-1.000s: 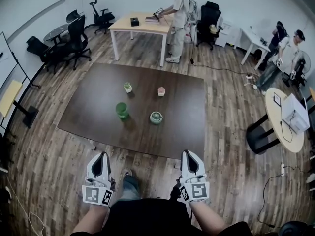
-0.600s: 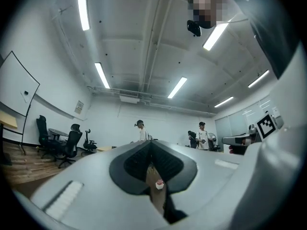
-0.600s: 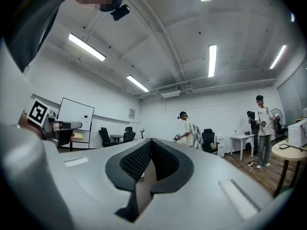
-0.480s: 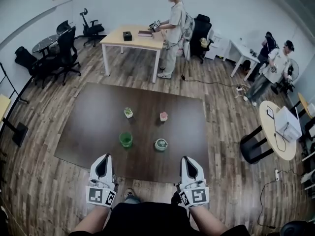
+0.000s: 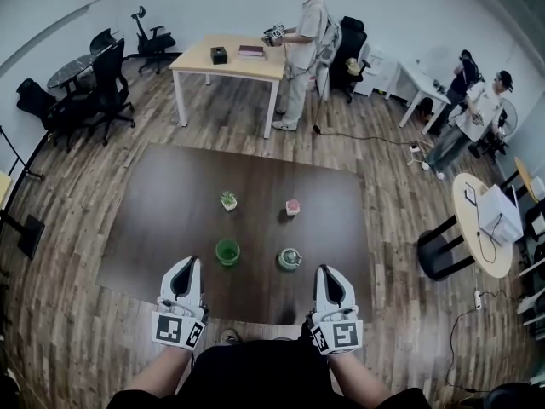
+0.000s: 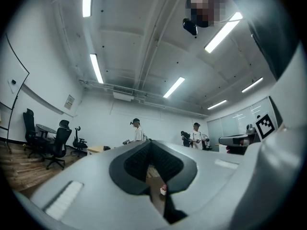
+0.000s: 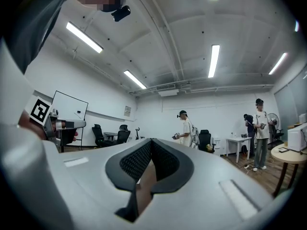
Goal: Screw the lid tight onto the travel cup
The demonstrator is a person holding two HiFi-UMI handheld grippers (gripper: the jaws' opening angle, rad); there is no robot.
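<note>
On the dark brown table (image 5: 162, 228) a green travel cup (image 5: 227, 251) stands open-topped near the front edge. Its lid (image 5: 289, 259), pale green and round, lies to the right of the cup, apart from it. My left gripper (image 5: 188, 267) hovers at the table's near edge, just left of and nearer than the cup, jaws shut and empty. My right gripper (image 5: 327, 272) is level with it, a little right of the lid, also shut and empty. In the left gripper view (image 6: 151, 143) and the right gripper view (image 7: 151, 142) the jaws meet with nothing between them.
A small potted plant (image 5: 228, 200) and a pink pot (image 5: 293, 206) stand farther back on the table. A person (image 5: 302, 49) stands at a light wooden table (image 5: 230, 60) behind. Office chairs (image 5: 106, 79) are at left, other people (image 5: 477, 109) and a round table (image 5: 485, 220) at right.
Both grippers have come forward from over the floor to the table's near edge. The cup and lid now lie much closer in front of them. Jaws stayed shut.
</note>
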